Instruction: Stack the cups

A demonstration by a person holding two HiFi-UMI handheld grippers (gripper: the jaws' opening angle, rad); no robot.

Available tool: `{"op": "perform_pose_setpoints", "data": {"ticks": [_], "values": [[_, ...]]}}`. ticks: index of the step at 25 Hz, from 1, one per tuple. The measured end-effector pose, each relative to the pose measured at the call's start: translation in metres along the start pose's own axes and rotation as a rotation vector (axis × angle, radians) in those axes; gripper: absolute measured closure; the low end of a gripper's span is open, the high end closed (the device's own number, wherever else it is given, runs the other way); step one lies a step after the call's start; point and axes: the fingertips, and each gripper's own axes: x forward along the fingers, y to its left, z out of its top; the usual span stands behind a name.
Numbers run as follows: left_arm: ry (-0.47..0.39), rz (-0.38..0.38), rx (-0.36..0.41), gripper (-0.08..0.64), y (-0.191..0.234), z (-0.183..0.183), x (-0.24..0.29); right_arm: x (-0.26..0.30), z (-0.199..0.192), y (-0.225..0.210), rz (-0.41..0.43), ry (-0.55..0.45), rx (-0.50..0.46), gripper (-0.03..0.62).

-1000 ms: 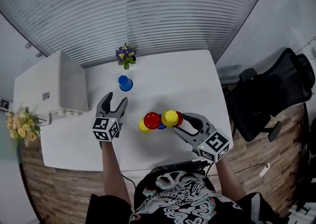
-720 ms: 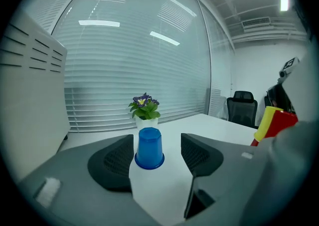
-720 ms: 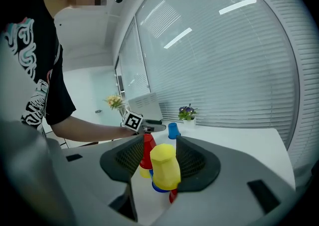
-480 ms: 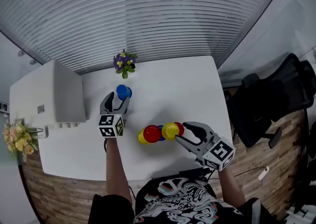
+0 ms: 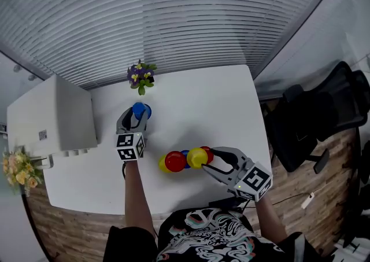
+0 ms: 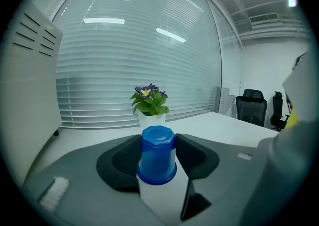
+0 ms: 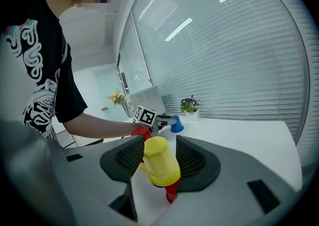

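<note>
A blue cup (image 5: 139, 108) stands upside down on the white table (image 5: 214, 104), near the potted plant. My left gripper (image 5: 136, 115) reaches round it. In the left gripper view the blue cup (image 6: 157, 156) fills the gap of the left gripper (image 6: 157, 145); the jaws have just been closing and both pads touch its sides. My right gripper (image 5: 207, 158) is shut on a yellow cup (image 5: 197, 157) at the front of the table. The yellow cup (image 7: 160, 164) sits in a cluster with a red cup (image 5: 175, 161), another yellow cup (image 5: 163, 165) and a blue one, partly hidden.
A potted plant (image 5: 139, 74) with purple flowers stands at the table's far edge. A white box (image 5: 52, 119) fills the table's left end, with a bouquet (image 5: 17, 165) beside it. A black office chair (image 5: 315, 119) stands to the right of the table.
My left gripper has moved away from me to the blue cup, and its jaws have narrowed onto it. The right gripper holds the yellow cup in nearly the same place.
</note>
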Motion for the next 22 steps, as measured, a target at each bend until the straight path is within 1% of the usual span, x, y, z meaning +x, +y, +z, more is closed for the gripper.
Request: {"op": "perform_pose_setpoints", "data": {"ticks": [5,9,11,13,15,19,22], "values": [[-0.021,-0.015,0.011,0.347,-0.006,0.008,-0.008,0.003,0.000,0.001,0.000,0.000,0.001,0.393],[-0.036,-0.028,0.007,0.347,-0.011,0.016,-0.021,0.002,0.002,0.004,-0.013,-0.020,0.005,0.396],[-0.053,-0.026,0.019,0.348,-0.014,0.025,-0.029,0.000,0.002,0.005,-0.020,-0.021,0.003,0.397],[-0.075,-0.035,0.014,0.348,-0.019,0.035,-0.038,-0.002,0.000,0.007,-0.026,-0.020,0.002,0.407],[-0.085,-0.068,-0.002,0.348,-0.025,0.044,-0.048,-0.002,-0.004,0.010,-0.029,-0.021,0.008,0.410],[-0.107,-0.113,-0.002,0.348,-0.041,0.060,-0.072,-0.002,-0.013,0.015,-0.034,-0.019,0.010,0.410],[-0.144,-0.164,-0.036,0.348,-0.056,0.076,-0.090,0.001,-0.017,0.017,-0.037,-0.009,0.001,0.410]]}}
